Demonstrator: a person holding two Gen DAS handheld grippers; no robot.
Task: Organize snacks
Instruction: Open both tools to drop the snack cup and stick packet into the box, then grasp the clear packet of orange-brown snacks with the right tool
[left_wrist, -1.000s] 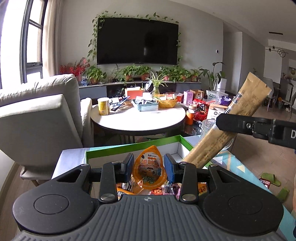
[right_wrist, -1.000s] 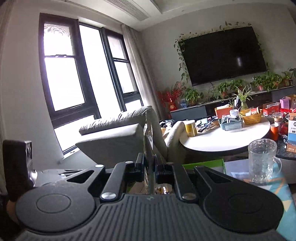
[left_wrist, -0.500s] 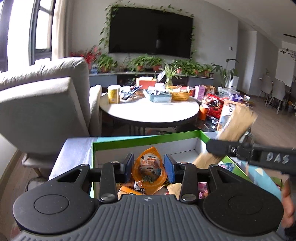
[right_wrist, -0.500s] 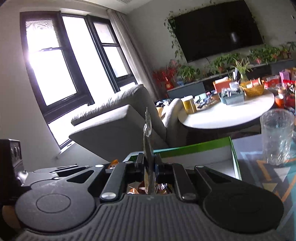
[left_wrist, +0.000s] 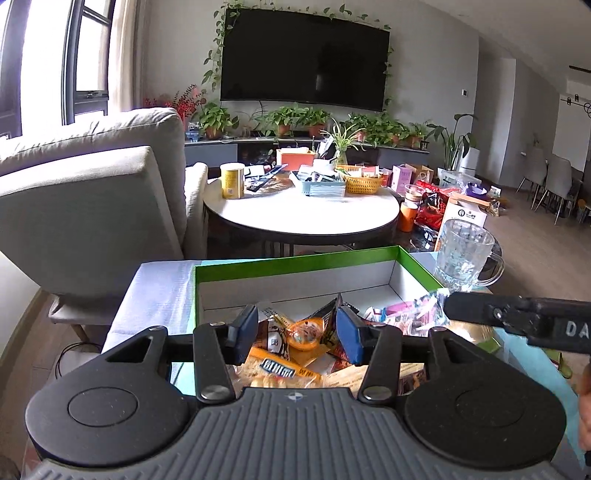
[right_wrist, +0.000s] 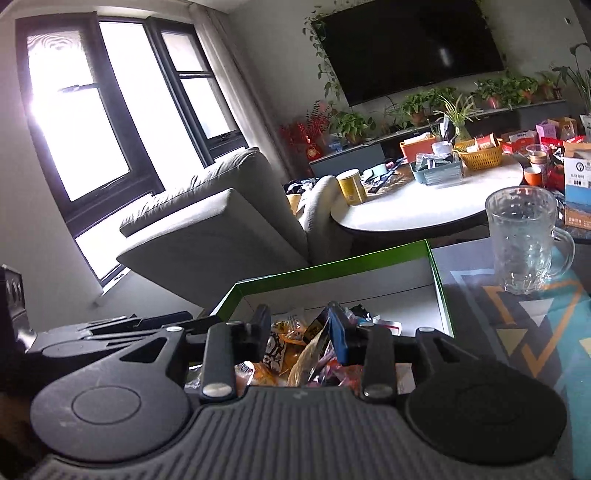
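A second ago the left gripper (left_wrist: 297, 334) pinched an orange pouch (left_wrist: 303, 334) upright and the right gripper (right_wrist: 299, 332) was clamped on a long tan packet held above the box (left_wrist: 295, 264). Now both have just opened their jaws and both packets are let go: the pouch lies among the snacks (left_wrist: 284, 363) in the box, between the left pads but free of them. The tan packet (right_wrist: 308, 356) lies slanted in the pile under the right gripper, whose pads stand apart and press on nothing. Both grippers have come lower, close over the heap. In the left view the right gripper reaches in from the right edge over the box's near right corner.

The green-rimmed box sits on a table with a patterned blue cloth (right_wrist: 524, 325). A glass mug (left_wrist: 463, 254) stands just right of the box. Beyond are a grey armchair (left_wrist: 92, 206), a round white table (left_wrist: 301, 218) crowded with baskets and a yellow can, potted plants and a wall TV (left_wrist: 304, 61).
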